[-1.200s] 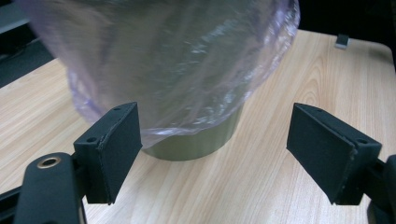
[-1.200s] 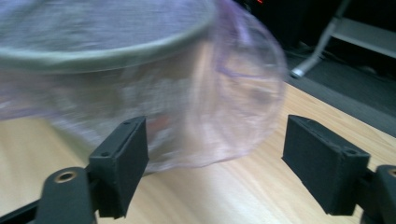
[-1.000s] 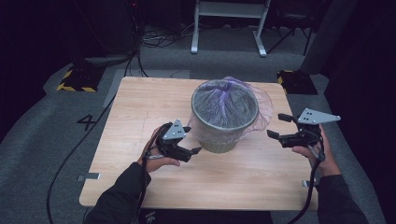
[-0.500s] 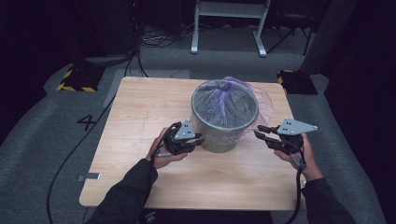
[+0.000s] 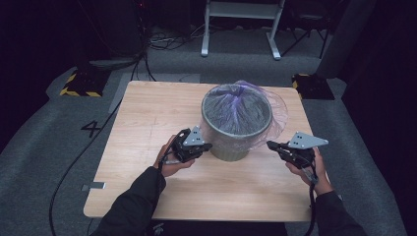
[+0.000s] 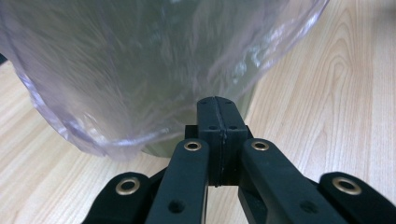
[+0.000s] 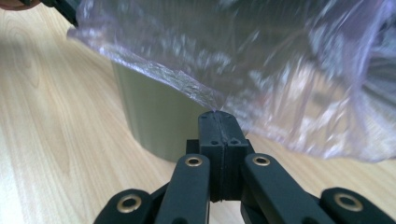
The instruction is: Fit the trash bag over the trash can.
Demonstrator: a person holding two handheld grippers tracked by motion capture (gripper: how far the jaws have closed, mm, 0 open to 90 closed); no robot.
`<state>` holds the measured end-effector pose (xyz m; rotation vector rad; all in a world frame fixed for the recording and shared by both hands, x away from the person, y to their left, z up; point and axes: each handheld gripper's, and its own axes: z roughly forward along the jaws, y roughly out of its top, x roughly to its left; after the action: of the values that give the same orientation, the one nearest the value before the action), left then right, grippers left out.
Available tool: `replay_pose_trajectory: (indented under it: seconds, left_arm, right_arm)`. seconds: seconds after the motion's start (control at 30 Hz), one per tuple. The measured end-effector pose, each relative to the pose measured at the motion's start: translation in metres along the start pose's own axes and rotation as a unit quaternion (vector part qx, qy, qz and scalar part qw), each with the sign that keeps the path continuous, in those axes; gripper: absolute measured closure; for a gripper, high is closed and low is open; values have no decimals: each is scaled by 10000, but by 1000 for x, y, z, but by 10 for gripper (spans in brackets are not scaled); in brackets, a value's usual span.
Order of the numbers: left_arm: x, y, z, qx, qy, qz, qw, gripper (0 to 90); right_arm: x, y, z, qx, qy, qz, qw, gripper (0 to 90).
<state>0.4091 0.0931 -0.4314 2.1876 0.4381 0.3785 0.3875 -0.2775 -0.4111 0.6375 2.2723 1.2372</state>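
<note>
Since the earlier frames both hands have come in toward the bin (image 5: 237, 129); the right one also dropped lower, and both pairs of jaws have just been closing. Now the left tongs (image 5: 205, 146) sit against the bin's near-left side and the right tongs (image 5: 272, 145) just off its near-right side.

In the left gripper view the left tongs (image 6: 217, 103) are pressed together, tip at the hanging hem of the clear bag (image 6: 140, 70). Whether film is pinched between the pads cannot be told; the tip meets the hem right where it drapes. In the right gripper view the right tongs (image 7: 218, 116) are likewise closed tight, and a crease of the film (image 7: 243, 60) runs down to the tip, so a pinch on the hem looks likely.

Judgement: each hand takes the overhang on its own side, opposite grips, probably to pull the liner evenly.

The bin stands upright near the middle of the desk (image 5: 147, 118), slightly toward the far right. It is a round, olive-grey, tapered tub. The liner is thin, crinkled and faintly purple, folded over the rim; it balloons loose on the far-right side.
</note>
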Motion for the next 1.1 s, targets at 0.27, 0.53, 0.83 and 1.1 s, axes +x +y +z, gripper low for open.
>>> replay_pose_trajectory:
  seconds: [0.27,0.53,0.83,1.1]
  left_arm:
    - [7,-10,-6,-258,183,-416,9986,639]
    - [15,-18,-10,-278,630,-851,9940,188]
    - [22,-14,3,-191,913,-667,9934,159]
    - [30,-8,5,-207,807,-605,9947,434]
  right_arm:
    - [4,-11,-2,-52,-157,129,9998,703]
    - [8,-4,-12,-112,-1141,-150,9933,349]
    - [7,4,-8,74,-2042,-568,9772,223]
    - [11,11,1,148,-2049,-1117,9723,363]
